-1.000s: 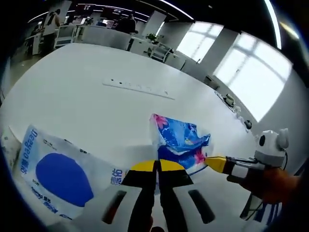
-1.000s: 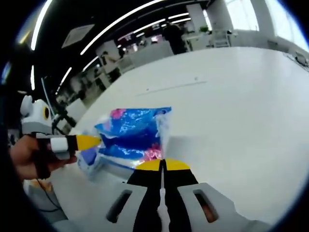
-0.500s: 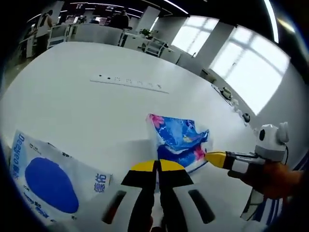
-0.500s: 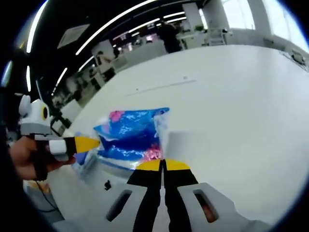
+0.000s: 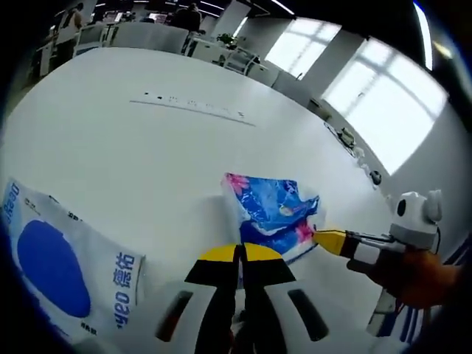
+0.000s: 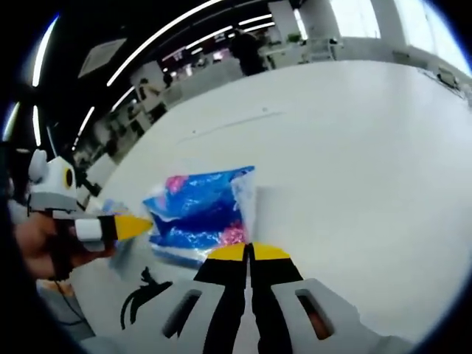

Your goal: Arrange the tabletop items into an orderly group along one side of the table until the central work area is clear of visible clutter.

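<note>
— Since it looks to be a soft plastic pack, how would that blue floral-printed tissue packet (image 5: 271, 217) handle?

— Light, squashy and a bit slick, I'd judge; its crinkled end flaps are the surest place to pinch. It lies on the white tabletop (image 5: 110, 140), just ahead of the left gripper (image 5: 241, 254), whose jaws are pressed together on nothing.

— And the other tongs?

— In the right gripper view the packet (image 6: 200, 214) sits just past the right gripper (image 6: 249, 253), also closed and empty, tips near its edge. The larger white pack with a blue oval (image 5: 51, 269) lies apart, to one side.
</note>
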`<state>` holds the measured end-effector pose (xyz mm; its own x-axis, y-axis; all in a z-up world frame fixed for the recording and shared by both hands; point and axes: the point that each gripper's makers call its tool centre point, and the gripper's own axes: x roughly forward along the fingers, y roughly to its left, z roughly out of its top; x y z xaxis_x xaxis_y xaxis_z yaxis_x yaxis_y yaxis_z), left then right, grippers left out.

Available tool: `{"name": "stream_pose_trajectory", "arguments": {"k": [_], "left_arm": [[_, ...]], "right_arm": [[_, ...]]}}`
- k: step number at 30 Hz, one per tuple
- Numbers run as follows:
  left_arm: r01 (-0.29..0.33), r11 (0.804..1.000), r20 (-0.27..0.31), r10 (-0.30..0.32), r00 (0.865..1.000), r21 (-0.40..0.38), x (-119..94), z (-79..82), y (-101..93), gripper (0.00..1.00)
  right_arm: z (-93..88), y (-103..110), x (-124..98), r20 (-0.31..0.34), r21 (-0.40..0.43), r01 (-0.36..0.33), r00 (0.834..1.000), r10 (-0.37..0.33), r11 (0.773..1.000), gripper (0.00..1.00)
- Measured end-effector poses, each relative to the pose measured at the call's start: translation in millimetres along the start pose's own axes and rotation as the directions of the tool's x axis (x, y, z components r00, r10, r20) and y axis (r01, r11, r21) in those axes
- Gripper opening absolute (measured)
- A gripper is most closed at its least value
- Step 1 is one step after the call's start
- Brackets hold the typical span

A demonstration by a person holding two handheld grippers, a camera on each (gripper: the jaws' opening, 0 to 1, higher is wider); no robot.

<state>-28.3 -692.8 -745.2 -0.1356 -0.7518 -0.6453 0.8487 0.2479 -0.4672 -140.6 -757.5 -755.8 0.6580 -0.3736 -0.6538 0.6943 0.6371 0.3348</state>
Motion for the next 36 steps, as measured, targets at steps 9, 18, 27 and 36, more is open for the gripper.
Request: {"name": "stream_pose_trajectory", "arguments": {"k": [9, 18, 27, 36], "left_arm": [[-0.003, 1.0, -0.025, 0.004, 1.0, 0.017, 1, -9.0, -3.6, 0.0], [0.005, 1.0, -0.035, -0.004, 0.999, 0.018, 1, -14.3, -8.5, 0.0], [0.016, 1.0, -0.035, -0.015, 0.999, 0.017, 0, -14.0, -11.9, 0.0], [0.034, 0.999, -0.036, -0.033, 0.999, 0.025, 1, -13.6, -18.9, 0.01]], "right_arm": [[-9.7, -6, 2, -0.016, 0.014, 0.014, 1.0, -0.013, 1.0, 0.0], [-11.4, -12, -1, -0.014, 0.017, 0.029, 0.999, -0.029, 0.999, 0.0], [-9.3, -14, -3, -0.01, 0.01, 0.035, 0.999, -0.035, 0.999, 0.0], [-8.1, -18, -9, -0.007, 0.004, 0.048, 0.999, -0.048, 0.999, 0.0]]}}
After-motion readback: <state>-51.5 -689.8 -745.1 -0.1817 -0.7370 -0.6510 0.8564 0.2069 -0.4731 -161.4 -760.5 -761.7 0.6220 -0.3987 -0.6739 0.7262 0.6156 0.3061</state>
